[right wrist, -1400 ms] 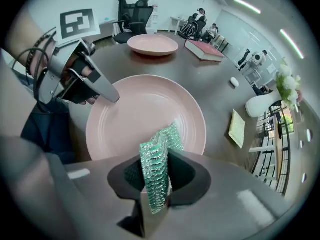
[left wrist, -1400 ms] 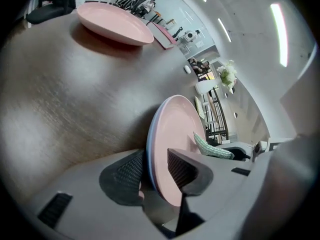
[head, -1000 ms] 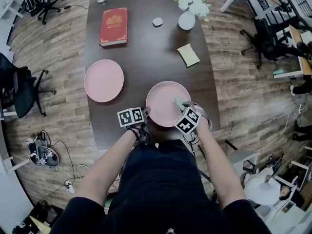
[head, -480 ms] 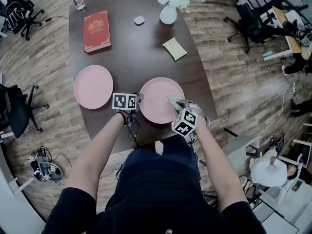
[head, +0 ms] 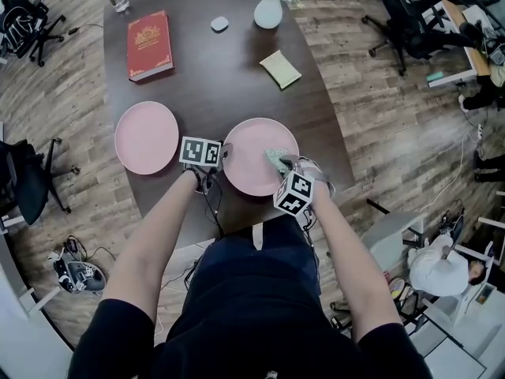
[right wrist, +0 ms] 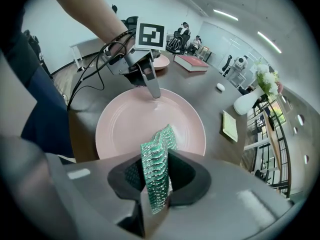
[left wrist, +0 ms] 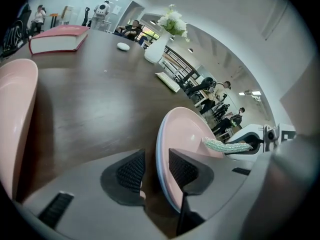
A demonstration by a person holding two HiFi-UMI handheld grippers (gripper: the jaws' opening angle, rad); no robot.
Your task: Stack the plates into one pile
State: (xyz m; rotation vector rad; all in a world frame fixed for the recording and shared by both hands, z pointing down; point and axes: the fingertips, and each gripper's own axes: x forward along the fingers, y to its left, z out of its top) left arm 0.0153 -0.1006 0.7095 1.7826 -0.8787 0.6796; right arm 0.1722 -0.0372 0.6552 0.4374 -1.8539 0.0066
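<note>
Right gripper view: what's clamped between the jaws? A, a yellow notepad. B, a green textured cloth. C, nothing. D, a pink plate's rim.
B: the right gripper pinches a green textured cloth over the pink plate.

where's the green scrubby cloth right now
In the head view the green cloth is right of centre, pinched in the right gripper over the right part of the nearer pink plate.

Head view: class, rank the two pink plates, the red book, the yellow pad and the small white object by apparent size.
Largest: left pink plate and right pink plate, which look alike, so they are not ranked apart.
Then: red book.
Then: yellow pad.
Smallest: small white object.
</note>
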